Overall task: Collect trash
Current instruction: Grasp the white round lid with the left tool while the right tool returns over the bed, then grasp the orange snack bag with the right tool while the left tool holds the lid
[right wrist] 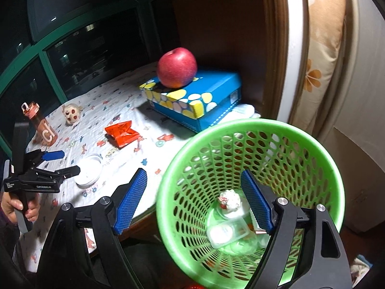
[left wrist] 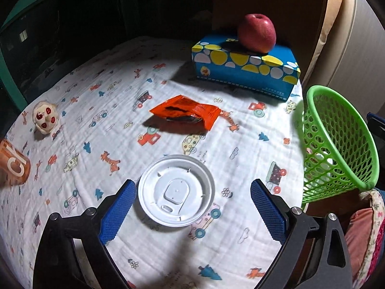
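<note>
White plastic lid [left wrist: 176,193] lies flat on the counter [left wrist: 240,240] between the wide, empty left tongs [left wrist: 192,192]. Right tongs [right wrist: 193,201] grip the green basket's [right wrist: 312,144] near rim, off the counter's edge.

Dark windows [right wrist: 72,55] in green frames behind the counter [left wrist: 72,110] with its cartoon-print cloth; brown wooden panel [right wrist: 216,24] and floral cushion [right wrist: 320,60] at right
</note>
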### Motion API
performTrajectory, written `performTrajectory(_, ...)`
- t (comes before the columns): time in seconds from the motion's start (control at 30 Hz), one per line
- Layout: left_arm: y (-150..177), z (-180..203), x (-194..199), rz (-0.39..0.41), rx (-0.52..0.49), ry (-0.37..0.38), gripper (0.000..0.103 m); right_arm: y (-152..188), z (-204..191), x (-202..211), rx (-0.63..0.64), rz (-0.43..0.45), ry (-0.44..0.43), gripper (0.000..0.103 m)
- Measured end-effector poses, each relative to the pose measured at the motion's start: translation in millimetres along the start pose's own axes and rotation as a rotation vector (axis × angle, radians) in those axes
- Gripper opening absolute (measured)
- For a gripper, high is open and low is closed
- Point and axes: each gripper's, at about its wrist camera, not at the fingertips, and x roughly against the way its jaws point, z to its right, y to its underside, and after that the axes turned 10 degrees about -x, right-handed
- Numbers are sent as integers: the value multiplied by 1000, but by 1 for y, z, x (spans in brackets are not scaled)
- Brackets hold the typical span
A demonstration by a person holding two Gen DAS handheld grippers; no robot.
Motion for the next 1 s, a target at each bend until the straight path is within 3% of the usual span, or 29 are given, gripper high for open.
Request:
performTrajectory(0.3, 22, -10, -28, -59, -19, 24, 93, 1, -30, -17, 46, -35, -24, 80)
performTrajectory(1.0, 18, -15, -62, -101, -49, 49, 93, -1, -70, -59, 116, -98, -55, 80)
